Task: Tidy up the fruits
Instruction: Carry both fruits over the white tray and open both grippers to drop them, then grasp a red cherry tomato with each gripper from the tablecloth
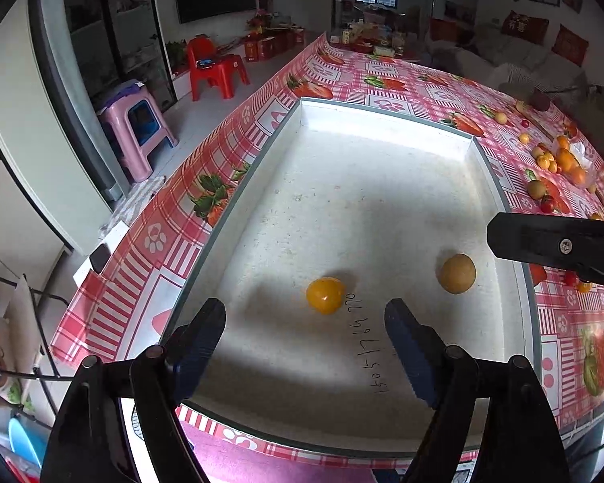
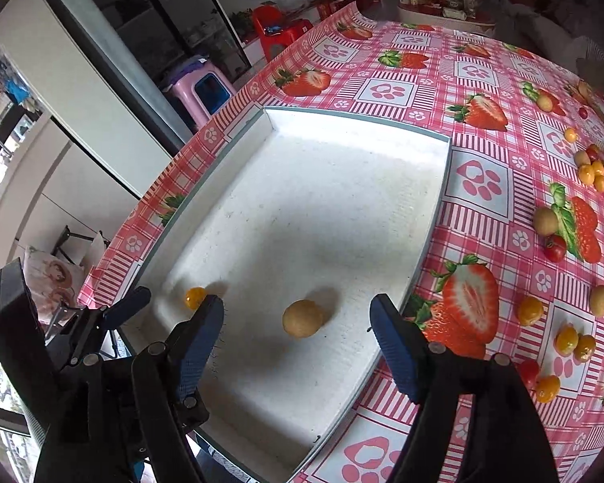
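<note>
A white tray [image 1: 382, 120] lies on the strawberry tablecloth; it also shows in the right wrist view [image 2: 358, 124]. Inside it lie a small yellow-orange fruit [image 1: 325, 295] and a round tan fruit [image 1: 457, 273], apart from each other. My left gripper [image 1: 305, 322] is open and empty, just above the yellow fruit. My right gripper [image 2: 297, 314] is open and empty, with the tan fruit [image 2: 303, 318] between its fingers on the tray floor. The yellow fruit [image 2: 195, 297] shows beside its left finger. The right gripper's body enters the left wrist view at the right edge.
Several loose fruits lie on the tablecloth right of the tray: yellow ones [image 2: 530, 310], tan ones [image 2: 545, 221], red ones [image 2: 555, 248] and oranges [image 1: 565, 159]. The table edge runs along the left. A pink stool [image 1: 135, 129] and a red chair [image 1: 215, 66] stand on the floor beyond it.
</note>
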A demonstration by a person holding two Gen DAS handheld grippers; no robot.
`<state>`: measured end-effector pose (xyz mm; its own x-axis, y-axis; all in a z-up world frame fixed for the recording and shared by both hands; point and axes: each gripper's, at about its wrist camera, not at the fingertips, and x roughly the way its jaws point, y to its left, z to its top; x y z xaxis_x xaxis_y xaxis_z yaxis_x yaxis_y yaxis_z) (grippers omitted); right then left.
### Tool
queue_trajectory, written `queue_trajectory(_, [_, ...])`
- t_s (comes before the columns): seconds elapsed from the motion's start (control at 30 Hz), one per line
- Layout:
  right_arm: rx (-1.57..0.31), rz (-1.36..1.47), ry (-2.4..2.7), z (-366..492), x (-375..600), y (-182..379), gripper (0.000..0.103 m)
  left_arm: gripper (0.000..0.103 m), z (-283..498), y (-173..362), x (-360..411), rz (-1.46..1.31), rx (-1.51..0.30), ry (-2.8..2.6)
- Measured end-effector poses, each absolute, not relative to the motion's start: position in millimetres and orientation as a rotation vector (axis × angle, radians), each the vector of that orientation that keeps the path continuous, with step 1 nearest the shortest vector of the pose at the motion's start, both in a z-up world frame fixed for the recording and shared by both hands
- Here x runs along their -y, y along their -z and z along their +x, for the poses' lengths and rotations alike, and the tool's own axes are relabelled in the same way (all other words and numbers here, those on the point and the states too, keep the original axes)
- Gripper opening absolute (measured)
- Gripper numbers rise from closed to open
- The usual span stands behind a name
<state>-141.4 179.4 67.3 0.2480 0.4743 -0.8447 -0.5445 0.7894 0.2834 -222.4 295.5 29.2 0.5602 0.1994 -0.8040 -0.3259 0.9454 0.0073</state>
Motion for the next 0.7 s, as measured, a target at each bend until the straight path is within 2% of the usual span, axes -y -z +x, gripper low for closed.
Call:
queue_trajectory(0.4, [-1.098, 0.044, -0.457, -144, -36, -69, 0.079, 0.083, -207, -65, -204, -0.059, -0.887, -0.115])
queue_trajectory(0.7, [-1.123, 0.125, -0.24, -148, 73, -45, 0.079, 0.083, -183, -46, -113, 0.076, -0.9, -0.016])
